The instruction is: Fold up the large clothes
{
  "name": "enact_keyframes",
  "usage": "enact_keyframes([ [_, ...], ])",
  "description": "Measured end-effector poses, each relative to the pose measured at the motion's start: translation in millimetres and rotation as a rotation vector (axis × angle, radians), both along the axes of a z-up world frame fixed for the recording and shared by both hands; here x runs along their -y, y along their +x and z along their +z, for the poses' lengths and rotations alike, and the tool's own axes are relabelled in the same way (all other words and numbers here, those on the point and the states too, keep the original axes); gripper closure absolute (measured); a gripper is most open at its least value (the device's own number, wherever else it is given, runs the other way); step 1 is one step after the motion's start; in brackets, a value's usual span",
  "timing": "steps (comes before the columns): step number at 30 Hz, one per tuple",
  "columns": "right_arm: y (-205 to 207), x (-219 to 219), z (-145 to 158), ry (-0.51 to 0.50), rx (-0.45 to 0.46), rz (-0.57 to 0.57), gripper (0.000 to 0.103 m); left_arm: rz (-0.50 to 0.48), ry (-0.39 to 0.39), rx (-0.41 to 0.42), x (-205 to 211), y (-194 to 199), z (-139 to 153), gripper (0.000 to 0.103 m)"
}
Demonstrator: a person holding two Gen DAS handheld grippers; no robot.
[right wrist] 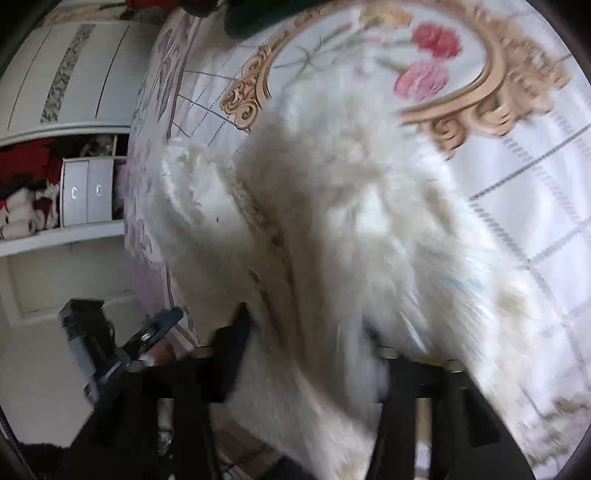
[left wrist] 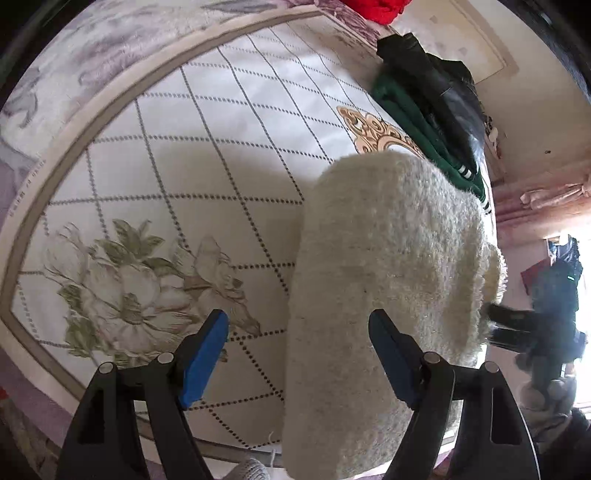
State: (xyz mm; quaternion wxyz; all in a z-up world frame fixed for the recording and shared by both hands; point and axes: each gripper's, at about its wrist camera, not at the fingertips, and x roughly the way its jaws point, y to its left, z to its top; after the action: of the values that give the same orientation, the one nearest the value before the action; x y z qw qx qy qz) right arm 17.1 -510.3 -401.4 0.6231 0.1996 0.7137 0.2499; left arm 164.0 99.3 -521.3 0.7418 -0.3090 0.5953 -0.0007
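Blue-padded fingers of my left gripper (left wrist: 297, 354) sit closest in the left wrist view, two of them, spread wide and pinching nothing. One fluffy cream sweater (left wrist: 388, 280) lies folded on the bedspread (left wrist: 177, 177), its near end reaching under the right-hand finger while the other finger hangs over bare quilted fabric. I count three more garments at the bed's far edge: one green top (left wrist: 410, 122) touching the sweater's far end, one black jacket (left wrist: 439, 85) piled on it, and one red item (left wrist: 373, 9) beyond. In the right wrist view, my right gripper (right wrist: 314, 354) is blurred, and the sweater (right wrist: 332, 206) fills the space between its two dark fingers; I cannot tell whether they are clamped on the fabric. Off the bed stands one white cabinet (right wrist: 70, 77).
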Motion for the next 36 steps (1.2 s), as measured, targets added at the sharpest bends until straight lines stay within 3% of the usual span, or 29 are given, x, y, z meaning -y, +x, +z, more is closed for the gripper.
enact_keyframes([
  [2,-5,24,17,-0.051,0.057,-0.016,0.007,0.003,-0.034,0.007,6,6,-5,0.026],
  [5,-14,62,15,-0.160,0.062,-0.025,0.006,-0.033,-0.085,0.023,21,20,-13,0.026],
  [7,-14,73,-15,-0.153,0.008,-0.006,0.006,-0.076,-0.098,0.020,33,28,-20,0.025],
  [9,-13,68,-40,-0.148,-0.021,0.045,0.005,-0.098,-0.046,0.013,45,37,-25,0.021],
  [11,-18,62,-61,-0.058,-0.065,0.087,0.007,-0.105,-0.036,0.038,49,43,-22,0.021],
  [14,-28,53,-66,-0.053,-0.018,0.140,0.006,-0.156,0.066,0.075,63,51,-8,0.021],
  [18,-38,64,-50,0.048,-0.031,0.051,0.054,-0.208,0.206,0.102,90,58,12,0.021],
  [20,-48,71,-41,0.087,-0.044,-0.005,0.058,-0.219,0.245,0.114,100,64,23,0.021],
  [27,-65,91,-8,0.183,-0.033,-0.113,0.063,-0.282,0.262,0.153,111,94,54,0.022],
  [29,-66,96,-8,0.124,-0.017,-0.101,0.061,-0.329,0.270,0.144,116,101,51,0.022],
  [33,-58,104,-37,0.000,-0.093,-0.083,0.036,-0.432,0.324,0.061,116,112,15,0.022],
  [36,-66,118,-35,0.014,-0.064,-0.063,0.030,-0.423,0.245,0.049,100,121,0,0.017],
])
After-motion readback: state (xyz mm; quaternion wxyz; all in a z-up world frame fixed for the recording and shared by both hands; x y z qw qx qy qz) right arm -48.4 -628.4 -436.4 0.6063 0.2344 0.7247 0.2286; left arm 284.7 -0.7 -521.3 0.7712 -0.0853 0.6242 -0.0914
